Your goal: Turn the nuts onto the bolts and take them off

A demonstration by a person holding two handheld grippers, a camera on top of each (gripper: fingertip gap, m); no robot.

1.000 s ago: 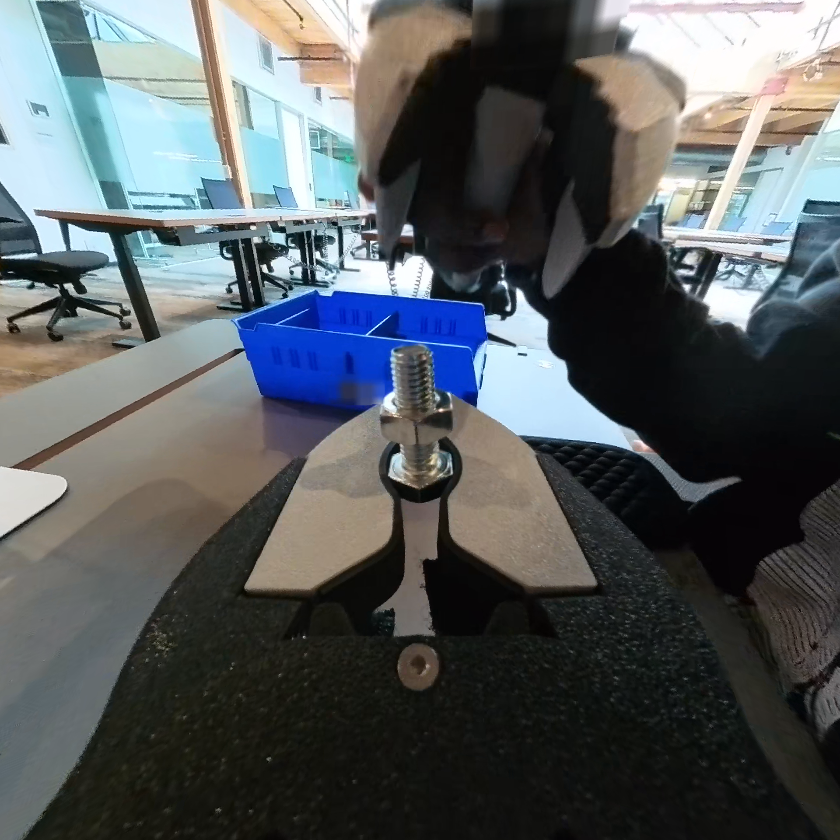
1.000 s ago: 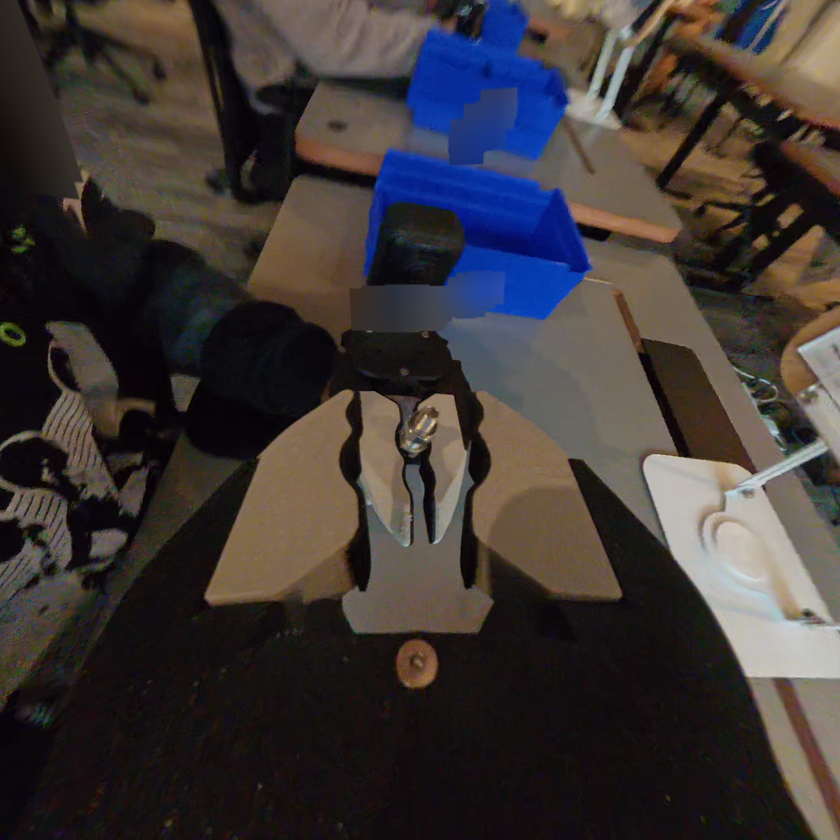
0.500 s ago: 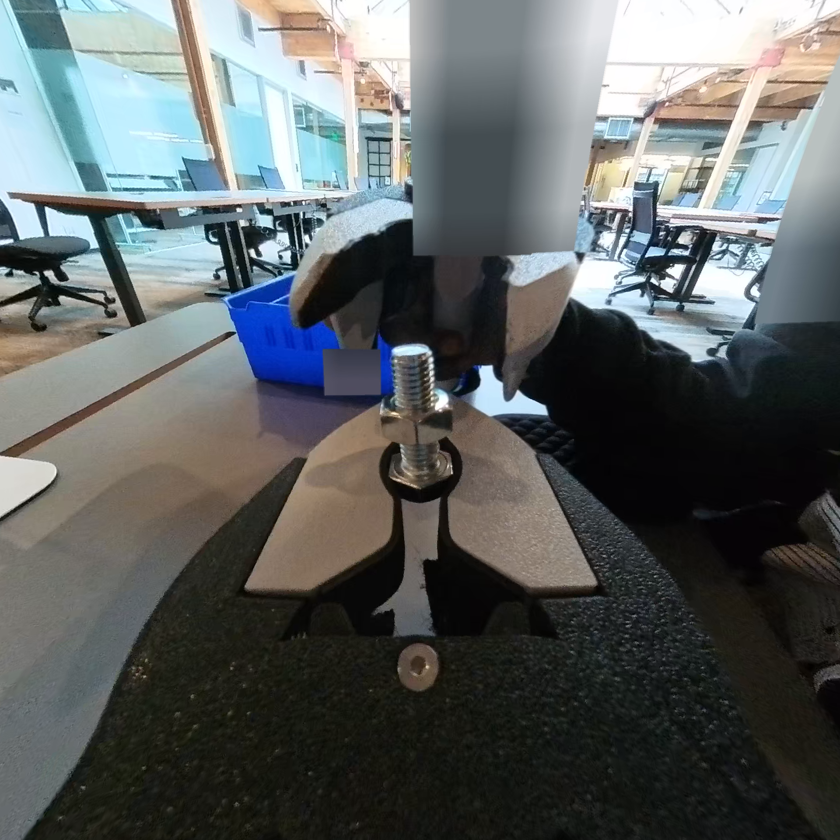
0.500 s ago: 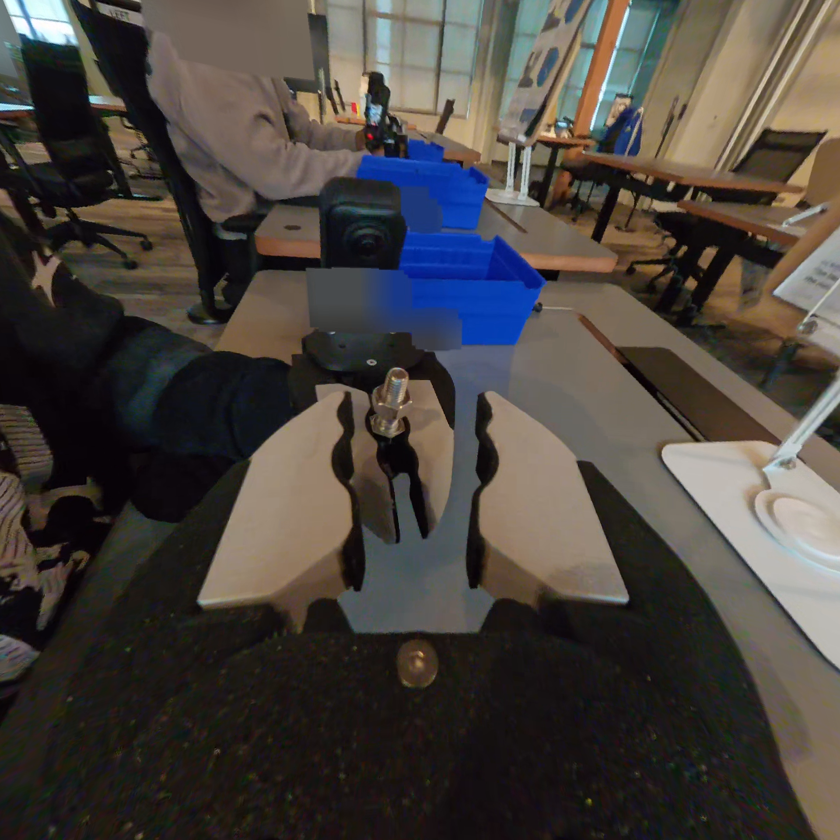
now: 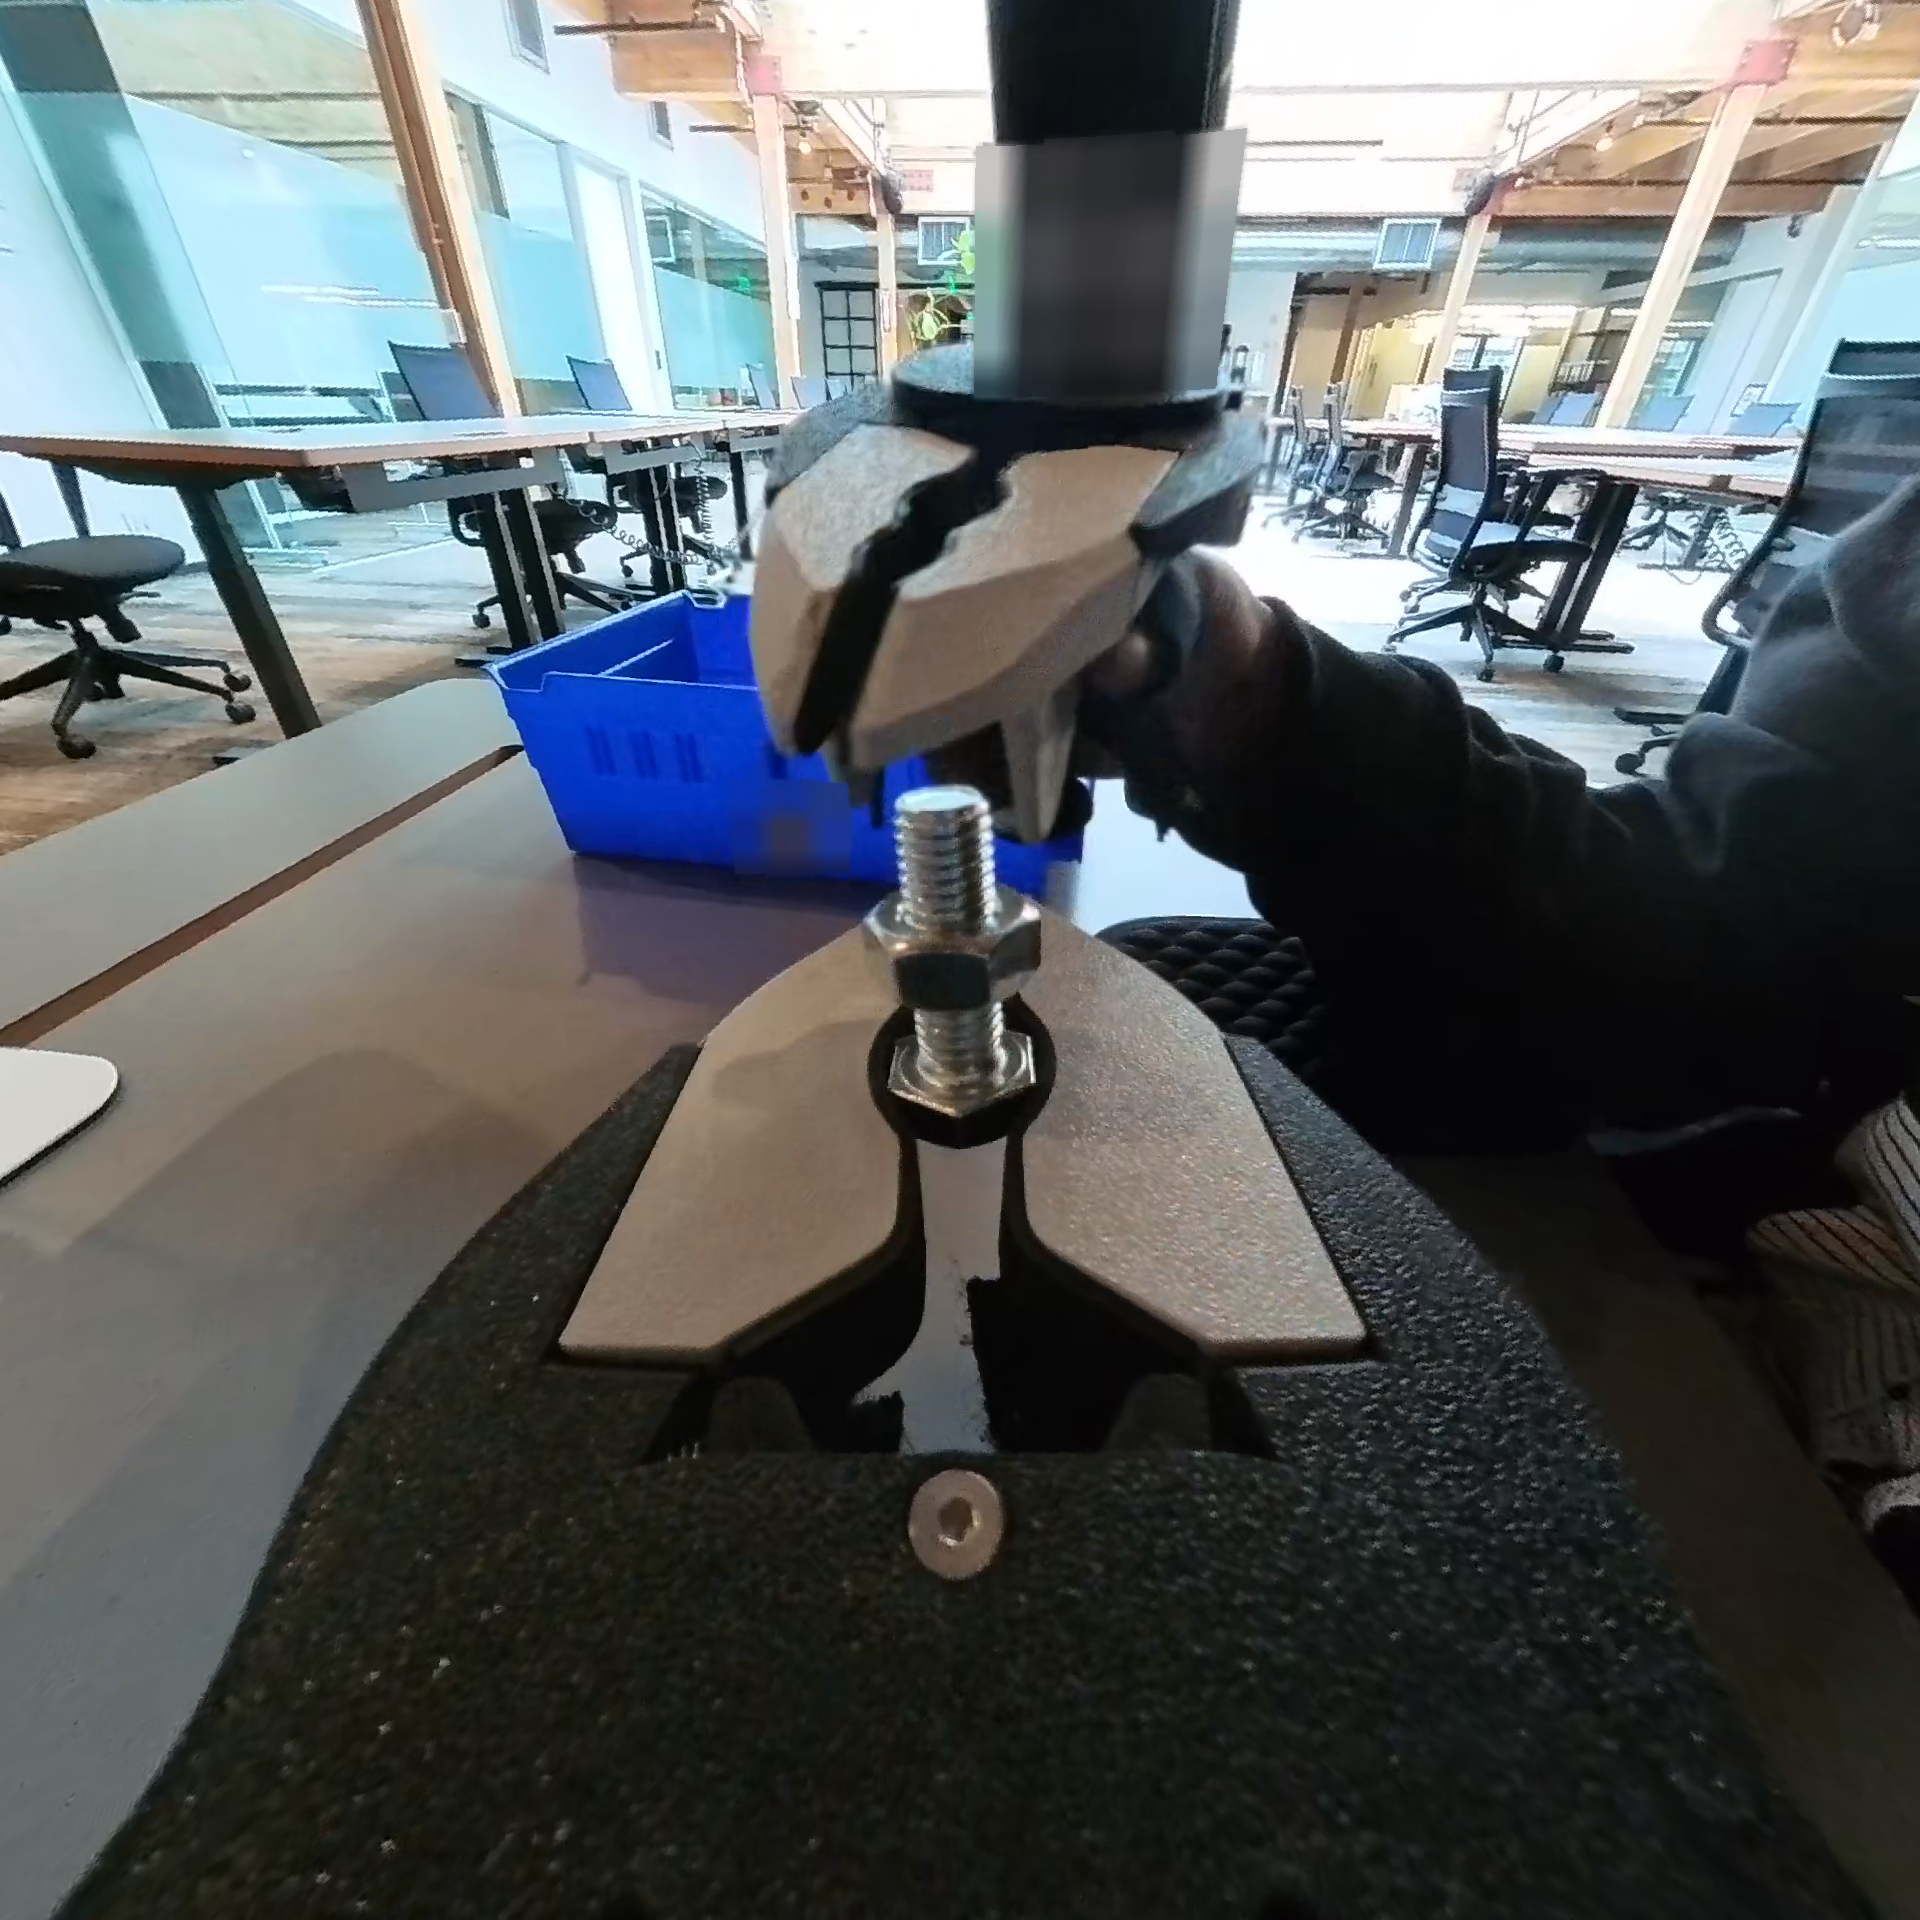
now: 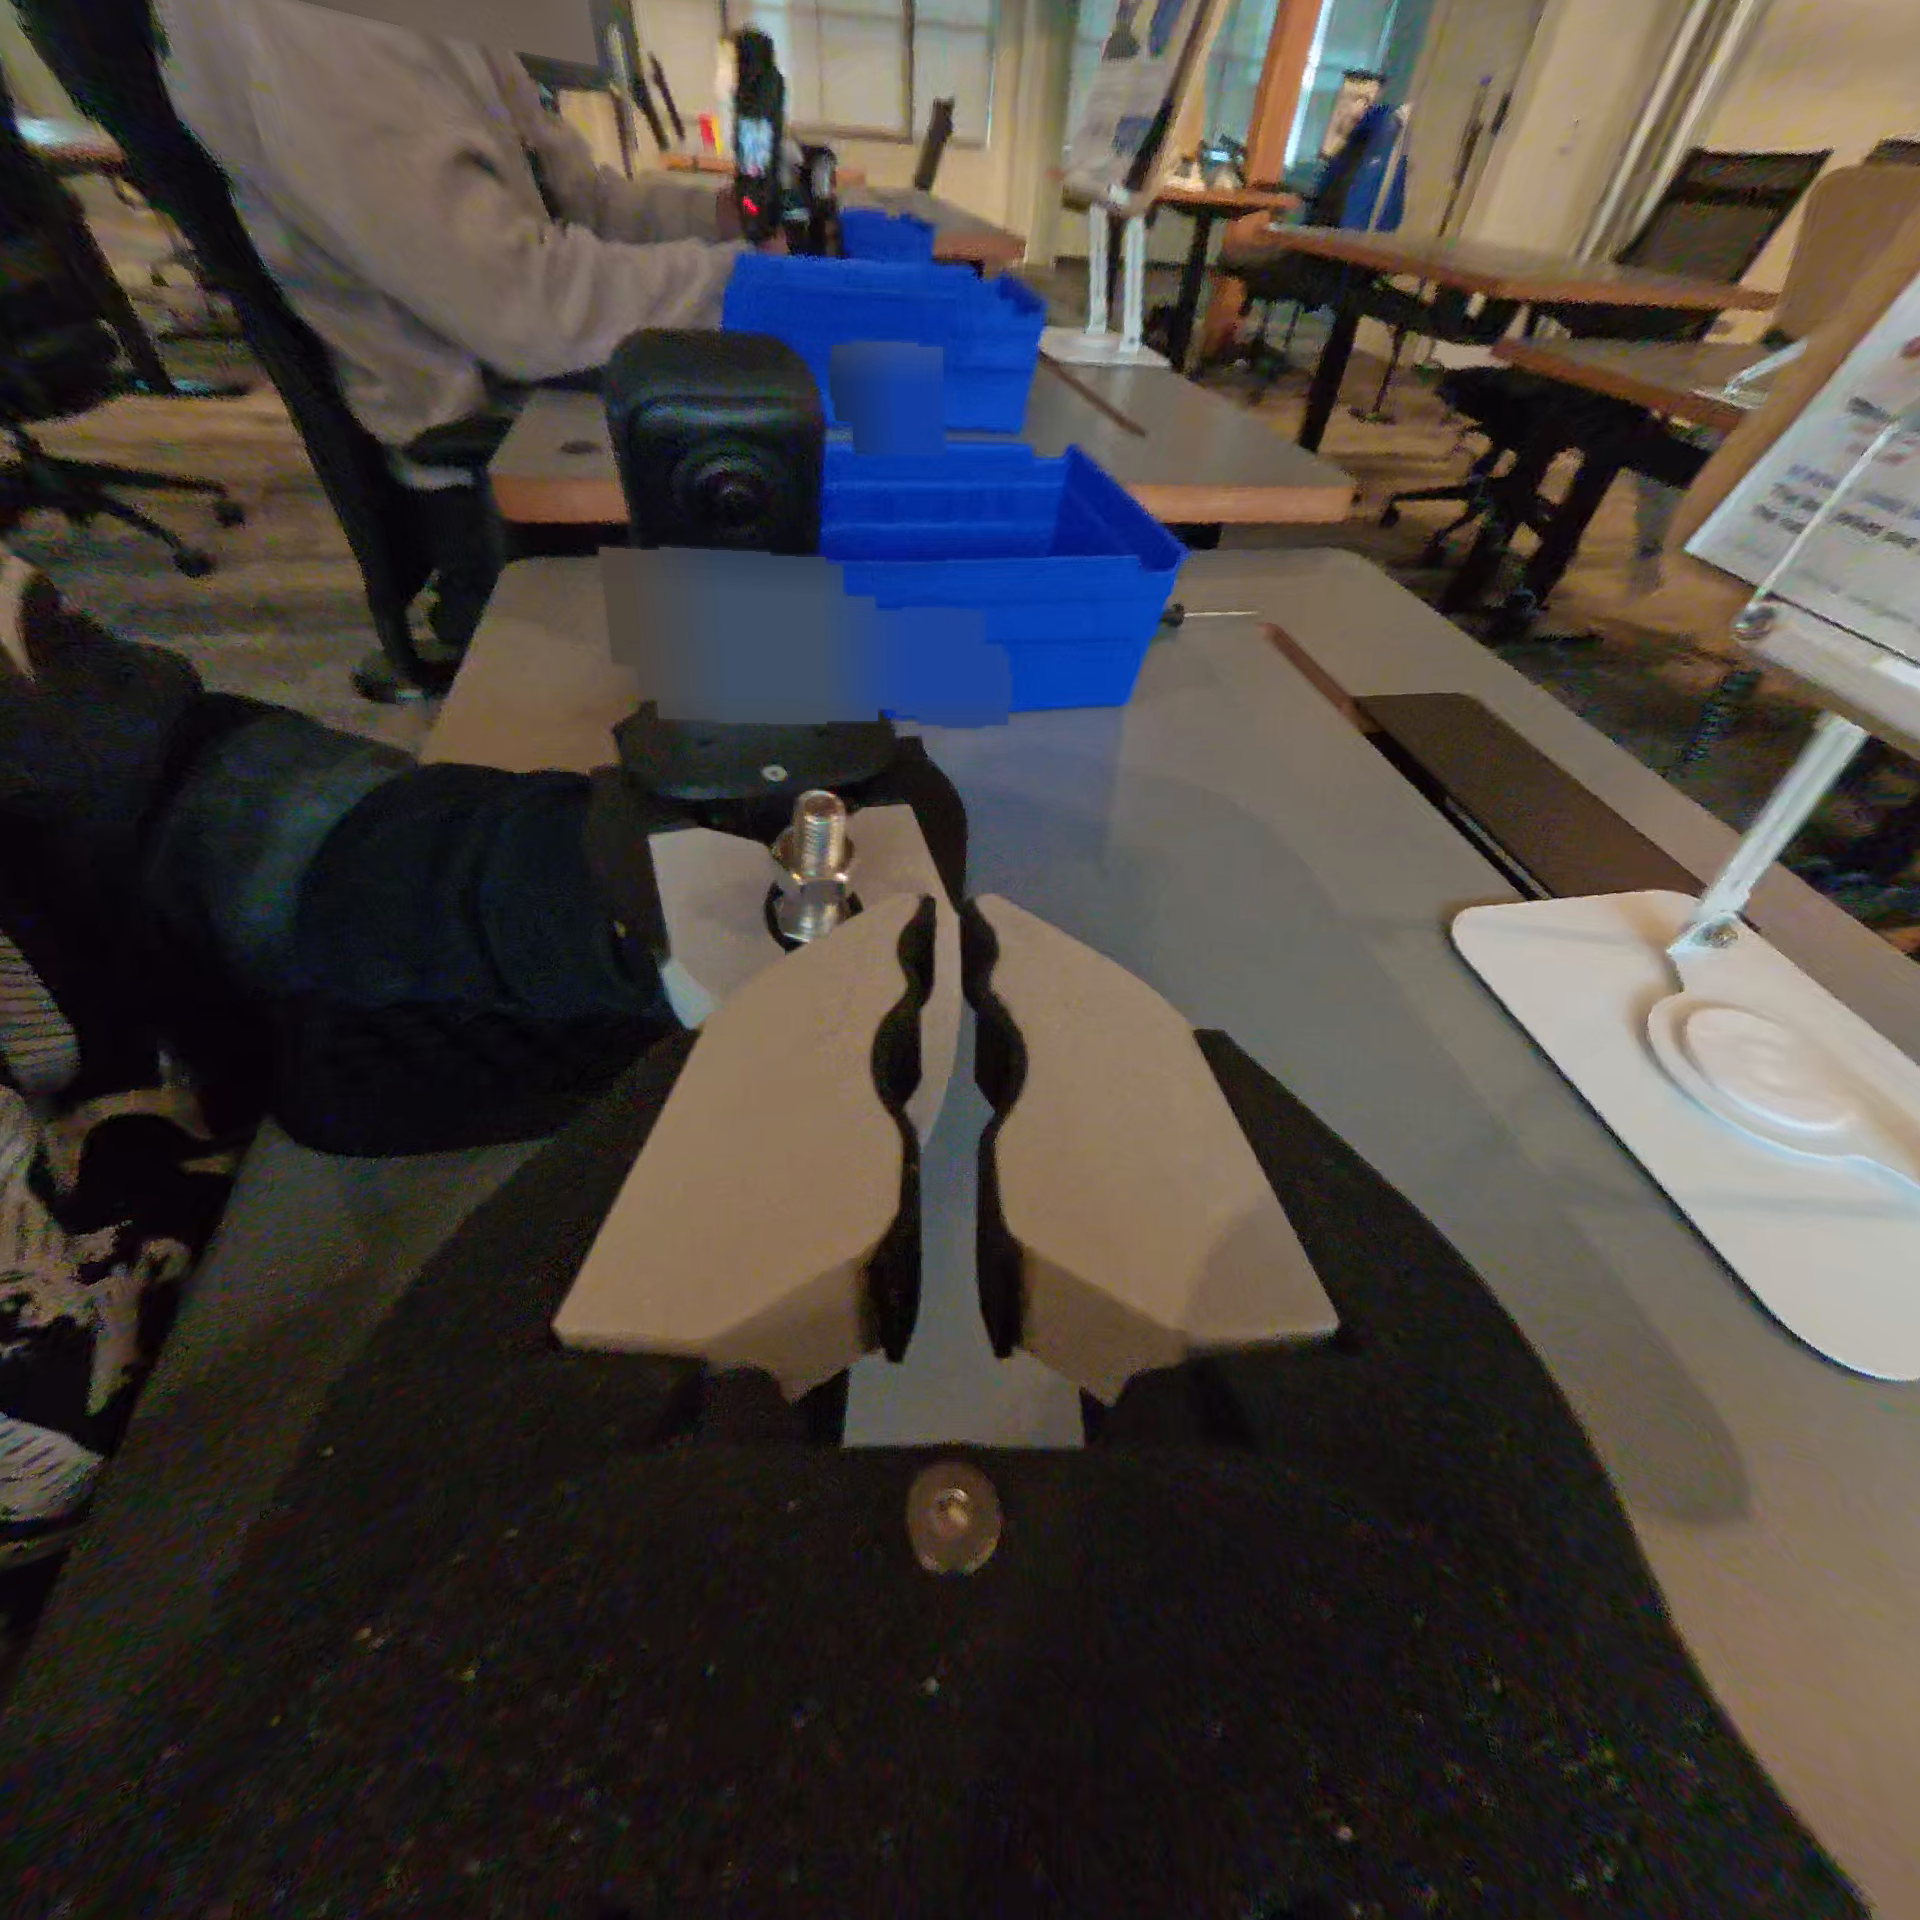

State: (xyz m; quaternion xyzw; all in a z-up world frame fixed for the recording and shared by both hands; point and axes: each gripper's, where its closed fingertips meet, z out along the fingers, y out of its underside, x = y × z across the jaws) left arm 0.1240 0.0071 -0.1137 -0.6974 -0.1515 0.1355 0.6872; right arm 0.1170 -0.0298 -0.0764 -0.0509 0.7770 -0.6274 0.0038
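Left gripper (image 5: 961, 1081) clamps the bolt (image 5: 943, 862) by its head — shank upright, nut (image 5: 964, 961) mid-thread. Right gripper (image 6: 943, 920), nearly closed and empty, has the nut at 11 o'clock, near.

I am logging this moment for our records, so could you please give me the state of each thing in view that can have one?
Bolt: upright, head clamped in the left gripper.
Nut: threaded partway down the bolt, threads bare above it.
Left gripper: shut on the bolt.
Right gripper: nearly closed, narrow gap, holding nothing, near the bolt's top.
Blue bin: upright on the table, open-topped, contents not visible.
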